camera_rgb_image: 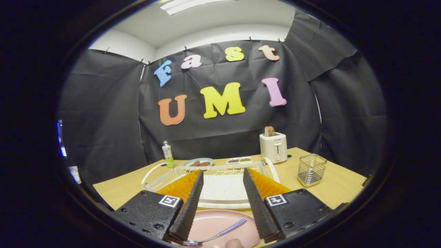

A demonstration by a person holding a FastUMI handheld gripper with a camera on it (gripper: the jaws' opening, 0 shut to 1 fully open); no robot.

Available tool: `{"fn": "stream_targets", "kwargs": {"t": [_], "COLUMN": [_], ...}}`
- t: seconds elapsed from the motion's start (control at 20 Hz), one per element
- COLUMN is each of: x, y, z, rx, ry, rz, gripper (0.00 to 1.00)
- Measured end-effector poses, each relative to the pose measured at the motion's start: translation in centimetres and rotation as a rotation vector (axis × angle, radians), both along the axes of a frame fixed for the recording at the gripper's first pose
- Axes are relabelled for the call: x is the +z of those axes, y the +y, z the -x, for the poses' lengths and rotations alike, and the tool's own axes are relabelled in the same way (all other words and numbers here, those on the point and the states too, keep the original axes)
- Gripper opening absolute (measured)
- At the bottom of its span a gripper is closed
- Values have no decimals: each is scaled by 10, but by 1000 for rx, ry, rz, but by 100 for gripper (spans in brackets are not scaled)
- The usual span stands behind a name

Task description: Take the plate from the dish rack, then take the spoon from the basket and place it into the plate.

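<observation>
A pink plate [220, 225] lies flat on the wooden table, low between my two fingers and in front of the dish rack. A spoon [220, 234] with a blue-and-white chequered handle rests in the plate, its metal bowl toward my left finger. My gripper [223, 179] hovers above the plate, open, with nothing between its fingers [191, 203]. The white wire dish rack [213, 179] stands just beyond the fingers with no plate in it. A metal mesh basket [311, 169] sits on the table to the right of my right finger.
A white toaster [274, 147] with toast in it stands at the back right. Behind the rack are a small bottle [167, 154], a greenish plate with food [198, 162] and a divided tray [239, 160]. The table's edge runs close on the left.
</observation>
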State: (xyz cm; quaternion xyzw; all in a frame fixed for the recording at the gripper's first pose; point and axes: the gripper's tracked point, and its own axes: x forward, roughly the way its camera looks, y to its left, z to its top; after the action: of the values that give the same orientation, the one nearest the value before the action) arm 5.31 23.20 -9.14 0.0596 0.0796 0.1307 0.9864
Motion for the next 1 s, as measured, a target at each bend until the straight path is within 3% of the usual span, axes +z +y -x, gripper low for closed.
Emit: {"fn": "stream_targets", "kwargs": {"t": [0.1,0.4,1.0], "x": [8,37,75], "y": [-10,-44,-103], "z": [2,14,54], "rx": [-22,-106,-150], "ry": [-21,-95,-137], "rz": [14,83,122], "gripper": [87,100,100]}}
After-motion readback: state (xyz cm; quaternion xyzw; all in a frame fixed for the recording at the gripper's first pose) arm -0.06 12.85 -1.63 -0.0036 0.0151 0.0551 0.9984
